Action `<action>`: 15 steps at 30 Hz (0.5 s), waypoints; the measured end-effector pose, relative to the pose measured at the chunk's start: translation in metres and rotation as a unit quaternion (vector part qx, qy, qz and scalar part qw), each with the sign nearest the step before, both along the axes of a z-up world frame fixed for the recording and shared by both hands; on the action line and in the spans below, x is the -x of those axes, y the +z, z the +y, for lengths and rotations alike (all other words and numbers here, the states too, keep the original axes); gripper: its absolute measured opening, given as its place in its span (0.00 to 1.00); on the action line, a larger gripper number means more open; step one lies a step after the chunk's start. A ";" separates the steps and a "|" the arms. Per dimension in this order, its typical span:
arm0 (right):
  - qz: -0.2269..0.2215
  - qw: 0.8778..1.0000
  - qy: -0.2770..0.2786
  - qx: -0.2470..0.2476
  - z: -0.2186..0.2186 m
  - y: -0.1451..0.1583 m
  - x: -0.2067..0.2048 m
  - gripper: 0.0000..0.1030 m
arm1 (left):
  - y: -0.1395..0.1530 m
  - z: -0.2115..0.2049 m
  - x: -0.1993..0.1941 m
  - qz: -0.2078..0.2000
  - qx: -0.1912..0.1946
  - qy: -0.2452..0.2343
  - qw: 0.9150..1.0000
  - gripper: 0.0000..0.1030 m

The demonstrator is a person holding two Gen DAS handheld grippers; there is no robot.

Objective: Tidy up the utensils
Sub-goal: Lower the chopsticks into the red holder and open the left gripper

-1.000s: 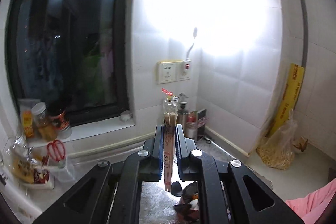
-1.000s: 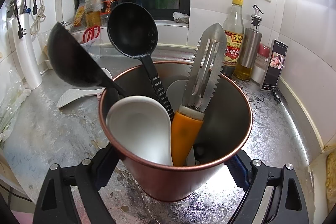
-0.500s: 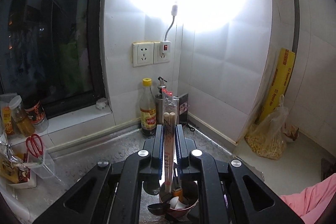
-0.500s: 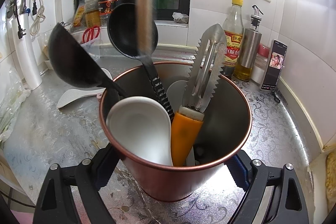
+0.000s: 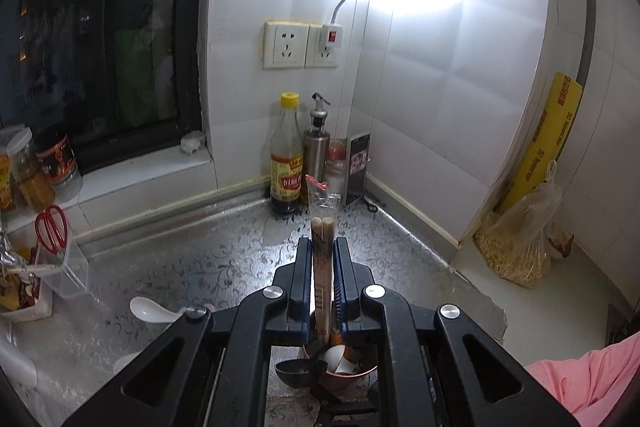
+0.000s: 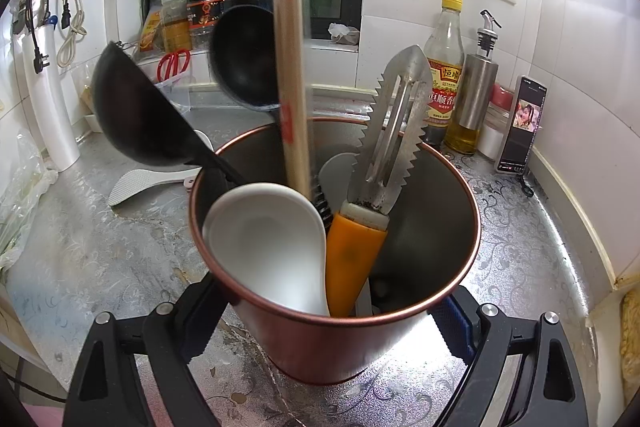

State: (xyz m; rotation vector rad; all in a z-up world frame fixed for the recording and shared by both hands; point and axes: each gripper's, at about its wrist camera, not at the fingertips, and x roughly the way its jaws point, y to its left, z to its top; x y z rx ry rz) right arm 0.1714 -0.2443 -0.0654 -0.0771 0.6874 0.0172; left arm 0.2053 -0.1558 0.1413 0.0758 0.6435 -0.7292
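Wooden chopsticks [image 5: 322, 269] hang clamped in the left gripper [image 5: 322, 267] above the copper cup [image 6: 452, 291], which the right gripper [image 6: 332, 311] squeezes steady to receive them.

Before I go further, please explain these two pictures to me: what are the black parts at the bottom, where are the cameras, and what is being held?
No robot here: a person holds hand-operated tongs in each hand, and each carries a camera looking along its fingers. In the left view, the left tongs grip wrapped chopsticks above the copper cup. In the right view, the right tongs clasp that cup, which holds two black ladles, a white spoon and an orange-handled peeler. The chopsticks enter from above. A white rice paddle lies on the counter.
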 end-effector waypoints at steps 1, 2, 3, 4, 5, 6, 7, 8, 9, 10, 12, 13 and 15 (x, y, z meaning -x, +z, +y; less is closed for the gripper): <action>0.000 1.000 0.000 0.000 0.000 0.000 0.000 0.90 | -0.003 0.000 -0.001 0.005 -0.001 0.001 1.000 0.10; 0.000 1.000 0.000 0.000 0.000 0.000 0.000 0.90 | -0.007 0.000 -0.002 0.011 -0.003 0.002 1.000 0.10; 0.000 1.000 0.000 0.000 0.000 0.000 0.000 0.90 | -0.011 0.000 -0.002 0.016 -0.005 0.003 1.000 0.10; 0.000 1.000 0.000 0.000 0.000 0.000 0.000 0.90 | -0.014 -0.001 -0.002 0.021 -0.007 0.003 1.000 0.10; 0.000 1.000 0.000 0.000 0.000 0.000 0.000 0.90 | -0.018 -0.001 -0.003 0.028 -0.010 0.004 1.000 0.10; 0.000 1.000 0.000 0.000 0.000 0.000 0.000 0.90 | -0.022 -0.002 -0.003 0.034 -0.013 0.004 0.999 0.10; 0.000 1.000 0.000 0.000 0.000 0.000 0.000 0.90 | -0.026 -0.002 -0.003 0.039 -0.015 0.004 0.999 0.10; 0.000 1.000 0.000 0.000 0.000 0.000 0.000 0.90 | -0.030 -0.003 -0.003 0.045 -0.018 0.004 0.999 0.10; 0.000 1.000 0.000 0.000 0.000 0.000 0.000 0.90 | -0.035 -0.004 -0.004 0.051 -0.022 0.005 0.998 0.10; 0.000 1.000 0.000 0.000 0.000 0.000 0.000 0.90 | -0.040 -0.005 -0.004 0.057 -0.025 0.005 0.998 0.10; 0.000 1.000 0.000 0.000 0.000 0.000 0.000 0.90 | -0.048 -0.006 -0.005 0.069 -0.030 0.006 0.997 0.10; 0.000 1.000 0.000 0.000 0.000 0.000 0.000 0.90 | -0.052 -0.007 -0.006 0.076 -0.033 0.006 0.997 0.10; 0.000 1.000 0.000 0.000 0.000 0.000 0.000 0.90 | -0.059 -0.008 -0.006 0.087 -0.038 0.008 0.995 0.10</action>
